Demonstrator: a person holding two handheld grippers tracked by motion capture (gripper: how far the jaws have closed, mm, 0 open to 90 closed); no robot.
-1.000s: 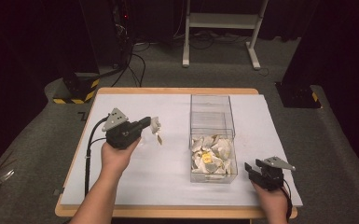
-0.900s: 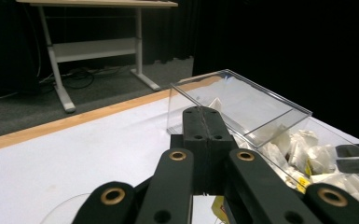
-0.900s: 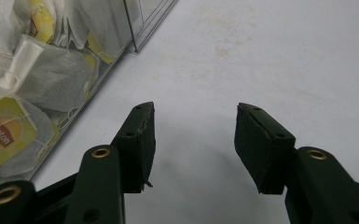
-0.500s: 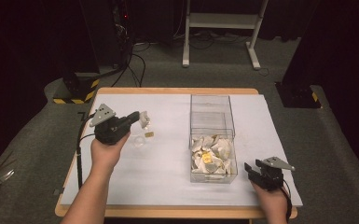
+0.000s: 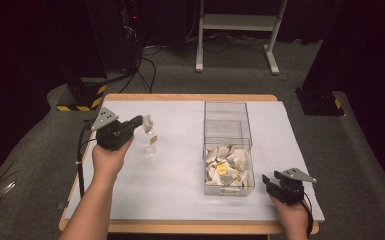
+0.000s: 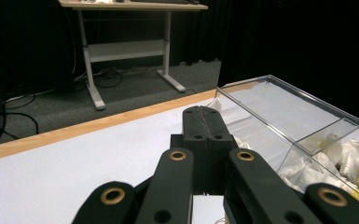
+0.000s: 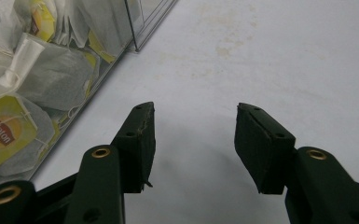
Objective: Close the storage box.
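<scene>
Your left gripper [image 5: 144, 121] at left of the high view, jaws pressed together pinching a tea bag [image 5: 149, 137] dangling over the white table [image 5: 180, 180], your right gripper [image 5: 269, 181] at lower right, jaws spread, empty, beside the clear box [image 5: 227, 150] of tea bags.

Clear glossy plastic box [image 5: 227, 131] holding thin paper tea bags [image 5: 228, 165]; matt white sheet over the wooden table [image 5: 190, 97]; matt black plastic right gripper [image 7: 193, 135].

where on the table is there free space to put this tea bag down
Bare white cover lies between the left tool and the clear box, along the near edge below them, and right of the box above the right tool. The box's near half is crowded with tea bags; its far half looks empty.
</scene>
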